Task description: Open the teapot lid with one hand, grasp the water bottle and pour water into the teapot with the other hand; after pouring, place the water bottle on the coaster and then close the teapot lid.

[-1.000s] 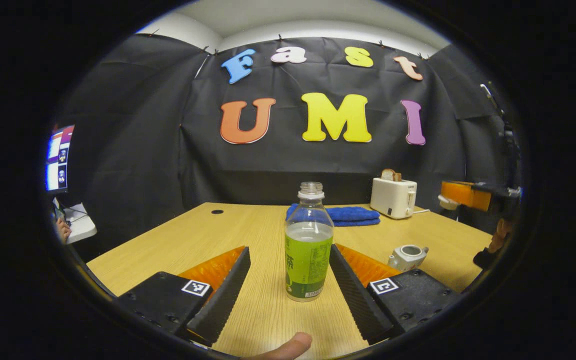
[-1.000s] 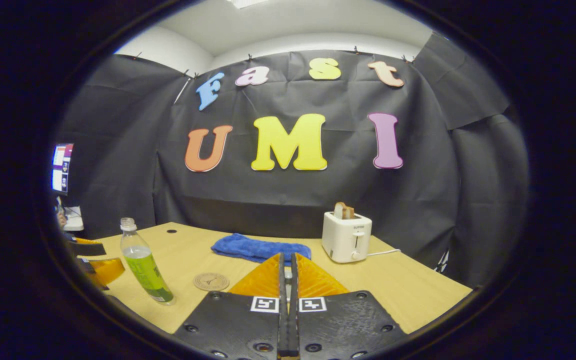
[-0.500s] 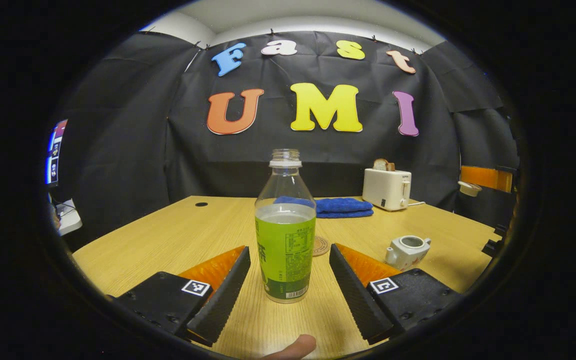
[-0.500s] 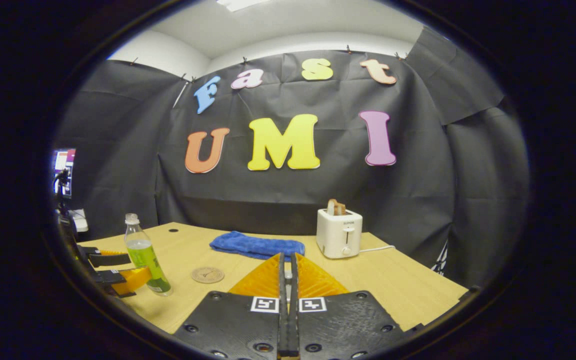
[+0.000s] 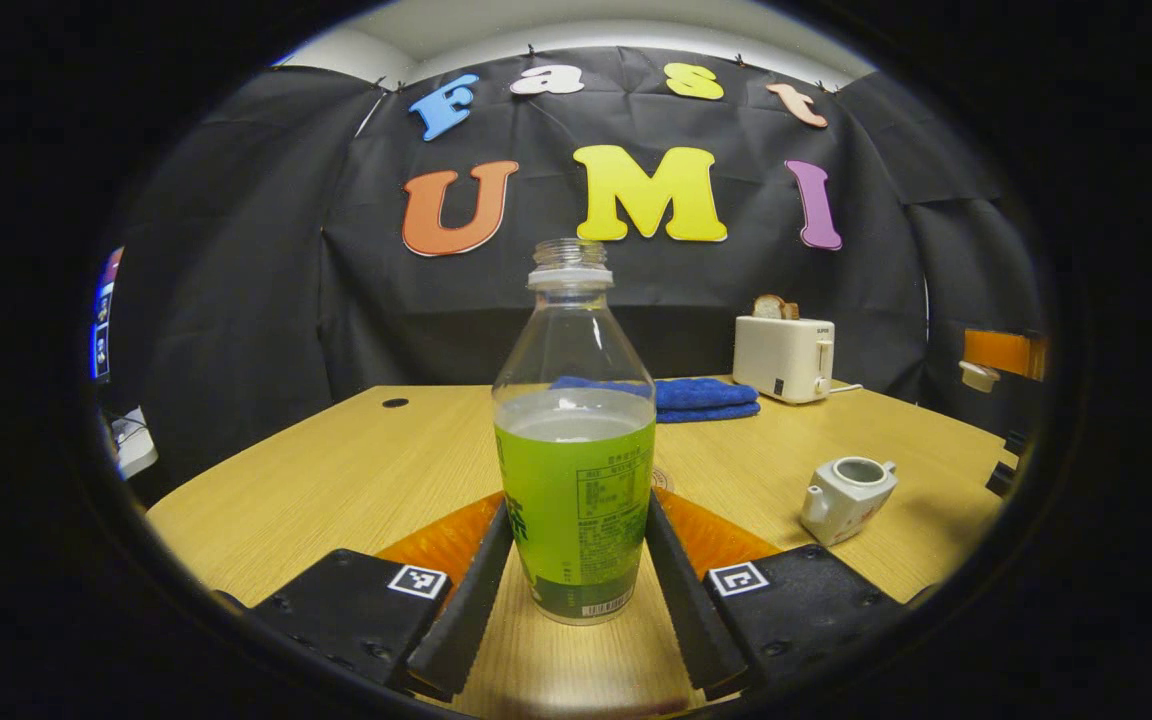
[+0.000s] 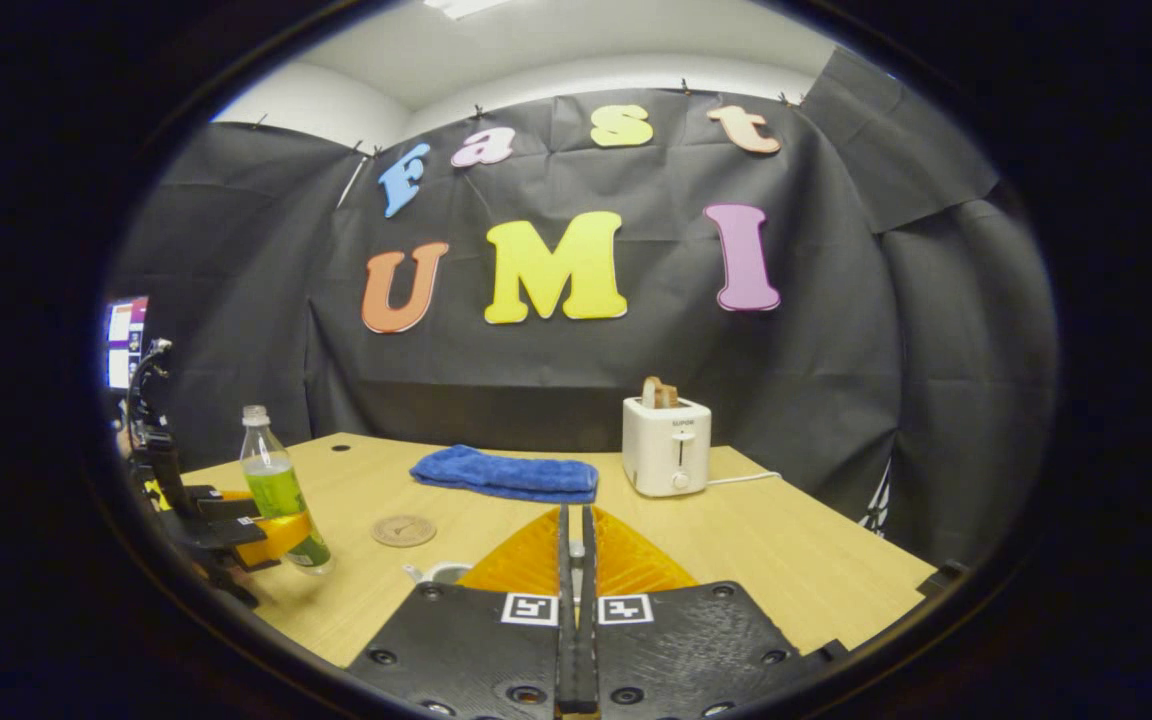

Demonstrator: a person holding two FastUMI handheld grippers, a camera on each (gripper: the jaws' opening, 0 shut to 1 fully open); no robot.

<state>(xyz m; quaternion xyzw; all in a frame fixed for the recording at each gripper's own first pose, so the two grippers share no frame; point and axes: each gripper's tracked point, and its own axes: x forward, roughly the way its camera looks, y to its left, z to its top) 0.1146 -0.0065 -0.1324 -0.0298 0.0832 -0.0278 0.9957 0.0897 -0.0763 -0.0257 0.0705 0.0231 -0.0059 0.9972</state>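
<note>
A capless water bottle (image 5: 574, 470) with a green label stands upright on the wooden table (image 5: 336, 470). My left gripper (image 5: 576, 510) is shut on its lower half, one finger pressed to each side. In the right gripper view the same bottle (image 6: 276, 490) and left gripper (image 6: 236, 525) are at the far left. The white teapot (image 5: 848, 490) sits open to the bottle's right, and its rim (image 6: 441, 572) peeks out beside my right gripper (image 6: 573, 512). That gripper (image 5: 996, 352) hangs above the table's right side, shut on the white teapot lid (image 5: 979, 375). A round coaster (image 6: 403, 530) lies behind the bottle.
A white toaster (image 5: 784, 358) with bread in it stands at the back right, its cord trailing right. A folded blue towel (image 5: 701, 398) lies beside it at the back middle. A lit screen (image 6: 124, 340) is past the table's left edge.
My left gripper has moved forward around the bottle and its fingers have closed onto it. The right gripper has shifted a little, bringing the teapot rim into its view.
</note>
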